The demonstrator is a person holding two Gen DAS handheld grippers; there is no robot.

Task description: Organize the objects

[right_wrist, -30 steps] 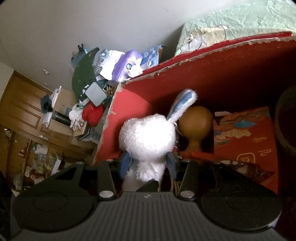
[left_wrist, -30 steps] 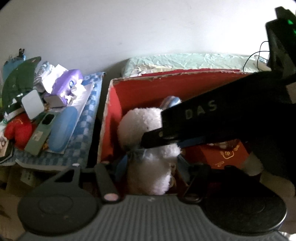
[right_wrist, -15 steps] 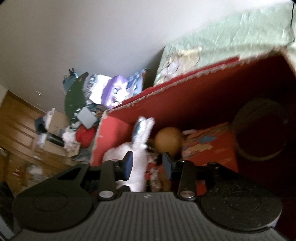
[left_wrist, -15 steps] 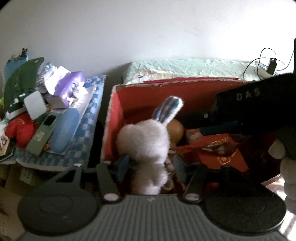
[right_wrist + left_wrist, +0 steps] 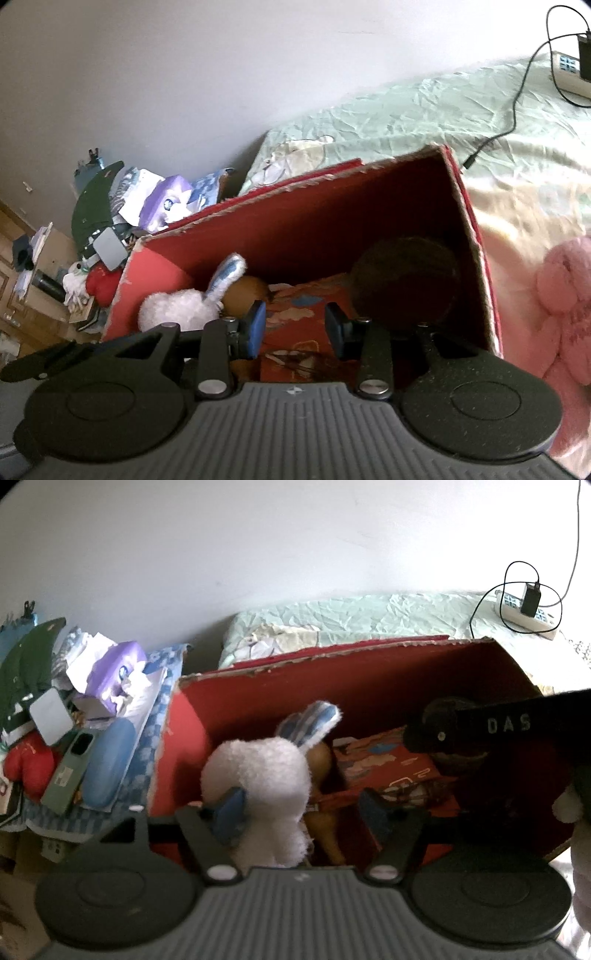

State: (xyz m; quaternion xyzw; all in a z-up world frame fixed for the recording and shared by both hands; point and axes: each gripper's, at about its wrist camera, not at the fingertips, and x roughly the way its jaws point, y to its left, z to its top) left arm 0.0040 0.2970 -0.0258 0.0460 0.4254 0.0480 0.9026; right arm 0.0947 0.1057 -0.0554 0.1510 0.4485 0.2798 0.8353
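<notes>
**Resting plush rabbit inside the red cardboard box**

Spreading wide, the left gripper (image 5: 301, 808) has its blue-padded fingers (image 5: 229, 812) parted with the fluffy white plush rabbit (image 5: 258, 786) standing between them; the left pad sits against the toy's flank, while the right finger stands well clear, so nothing is clamped. The rabbit is round and fuzzy, with one blue-and-white striped ear (image 5: 314, 723) tilted up beyond the fingertips. It sits in the left end of the red cardboard box (image 5: 332, 672), whose torn upper rim shows raw brown board. Just right of the rabbit, touching it, is a smooth tan gourd-shaped object (image 5: 323, 760), and further right lies a flat red printed packet (image 5: 388, 764).

The right gripper (image 5: 295, 325) hovers over the same box with its fingers (image 5: 255, 325) apart and empty, the packet showing through the gap. Beyond its right finger a dark round bowl-like shape (image 5: 402, 284) rests in the shadowed corner. Outside the box, to the right, a pink plush toy (image 5: 561, 310) lies on the wrinkled pale-green bed sheet (image 5: 406, 114).
</notes>
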